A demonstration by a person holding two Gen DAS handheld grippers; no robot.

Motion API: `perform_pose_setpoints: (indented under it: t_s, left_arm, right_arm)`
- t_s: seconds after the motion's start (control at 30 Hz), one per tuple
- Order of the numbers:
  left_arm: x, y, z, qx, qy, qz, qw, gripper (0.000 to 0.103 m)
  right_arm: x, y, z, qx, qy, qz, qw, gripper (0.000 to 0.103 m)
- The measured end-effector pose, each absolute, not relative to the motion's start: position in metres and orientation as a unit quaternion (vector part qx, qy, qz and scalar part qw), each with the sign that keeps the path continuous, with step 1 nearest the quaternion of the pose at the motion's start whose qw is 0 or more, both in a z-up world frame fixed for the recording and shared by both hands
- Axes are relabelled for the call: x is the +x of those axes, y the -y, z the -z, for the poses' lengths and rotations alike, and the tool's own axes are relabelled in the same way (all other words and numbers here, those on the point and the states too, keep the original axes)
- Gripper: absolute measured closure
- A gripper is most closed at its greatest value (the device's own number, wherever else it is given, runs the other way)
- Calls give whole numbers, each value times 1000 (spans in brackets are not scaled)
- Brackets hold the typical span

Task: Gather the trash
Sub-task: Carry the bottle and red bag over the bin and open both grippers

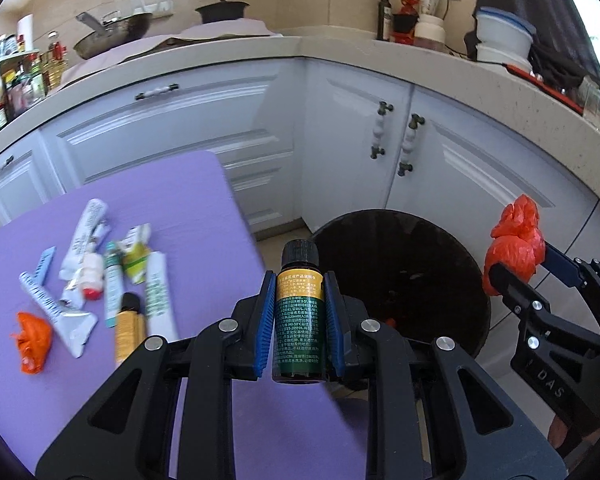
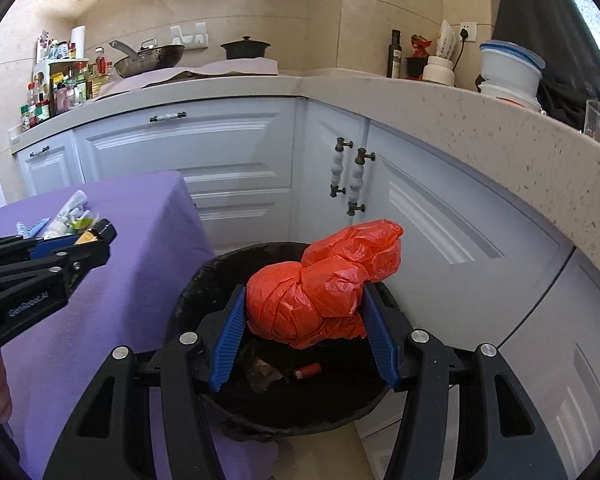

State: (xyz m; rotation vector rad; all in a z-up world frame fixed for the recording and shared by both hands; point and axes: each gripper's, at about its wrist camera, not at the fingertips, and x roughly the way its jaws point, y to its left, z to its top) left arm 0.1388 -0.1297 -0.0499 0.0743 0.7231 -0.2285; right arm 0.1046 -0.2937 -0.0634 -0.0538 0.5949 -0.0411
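We see the left gripper (image 1: 299,312) clamped on a small dark glass bottle (image 1: 299,320): cylindrical, black ribbed screw cap, green and yellow printed label, held upright between the blue ribbed pads. The bottle sits in front of the near rim of the trash bin (image 1: 452,272), between the desk (image 1: 172,200) and the bin; we can't tell if it is actually over the opening.

The right gripper (image 2: 306,312) holds a crumpled orange plastic bag (image 2: 320,292), thin glossy film, knotted into a lumpy wad, pinched between its blue pads with part of it bulging out above them. From the right wrist view the bag hangs directly above the bin's round mouth. The bin is black, round, dark inside, and a small red item (image 2: 307,370) and a brownish scrap lie at the bottom.

The desk is covered in smooth purple cloth. On it, left of the left gripper, lies a loose cluster of squeezed tubes (image 1: 88,236), white and green, some flattened, plus a yellow box-like item with a black cap (image 1: 129,328). A second orange plastic wad (image 1: 32,342) lies apart near the desk's left side.

Behind stand white panelled cabinets (image 1: 220,120) with metal-and-ceramic handles, under a speckled stone countertop.
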Motion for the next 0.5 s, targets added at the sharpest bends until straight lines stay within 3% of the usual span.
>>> perform_pose_setpoints:
  t_s: [0.43, 0.5]
  left_arm:
    - [180, 174, 69, 55, -381, 110, 916, 80]
    - [185, 177, 73, 58, -386, 109, 914, 80]
  right_arm:
    - [132, 316, 76, -16, -305, 18, 952, 46]
    - [137, 318, 78, -16, -308, 15, 951, 39]
